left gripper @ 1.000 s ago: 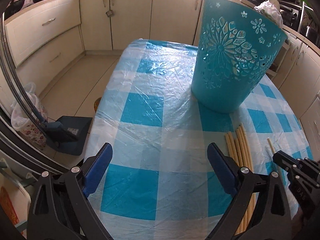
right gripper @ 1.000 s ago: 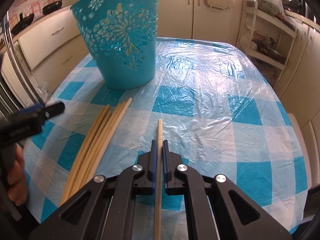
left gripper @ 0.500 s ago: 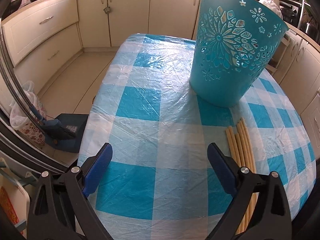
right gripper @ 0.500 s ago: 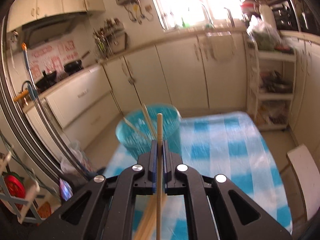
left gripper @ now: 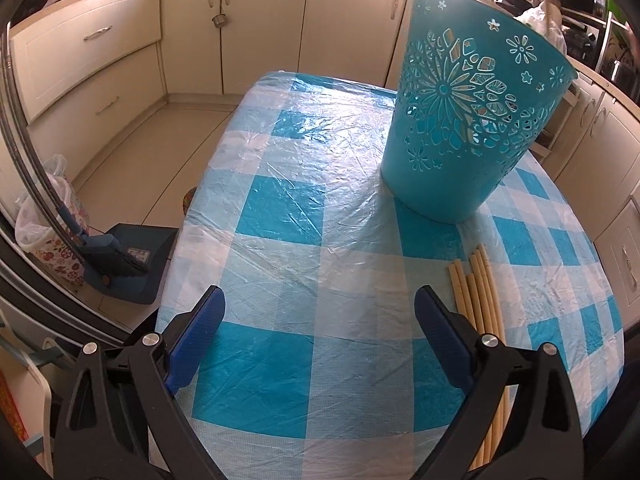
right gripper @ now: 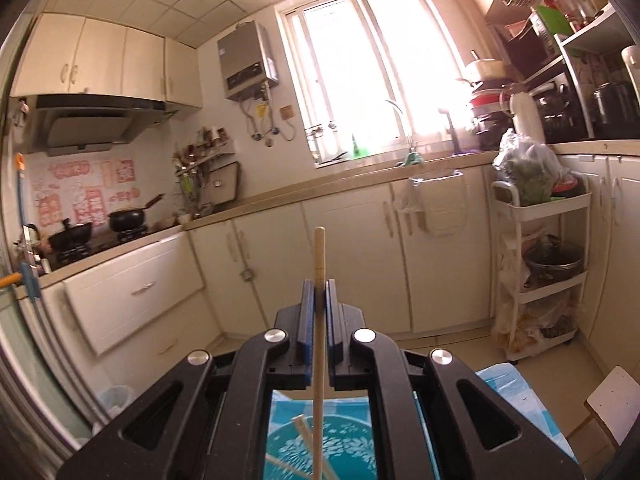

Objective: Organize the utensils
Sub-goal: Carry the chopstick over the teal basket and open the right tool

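Right wrist view: right gripper (right gripper: 319,286) pinching one chopstick (right gripper: 319,256), tip pointing up past the blue pads, shaft running down over the teal basket (right gripper: 352,454), apparently holding other sticks. Left wrist view: left gripper (left gripper: 318,310) spread wide above the checked tablecloth (left gripper: 280,220), nothing between; chopstick bundle (left gripper: 482,292) lying just beside the right pad, near the basket's base.

Bkgd, kitchen. Cream base cabinets (left gripper: 264,28) along walls; blue-white checked cloth under clear plastic on table (left gripper: 320,184). Dustpan w/ brush (left gripper: 128,264) on floor, beside a floral bin (left gripper: 52,240). Bright window (right gripper: 372,68); water heater (right gripper: 248,64) to its left; range hood (right gripper: 92,124) above pans (right gripper: 128,218); white trolley (right gripper: 540,272) at right.
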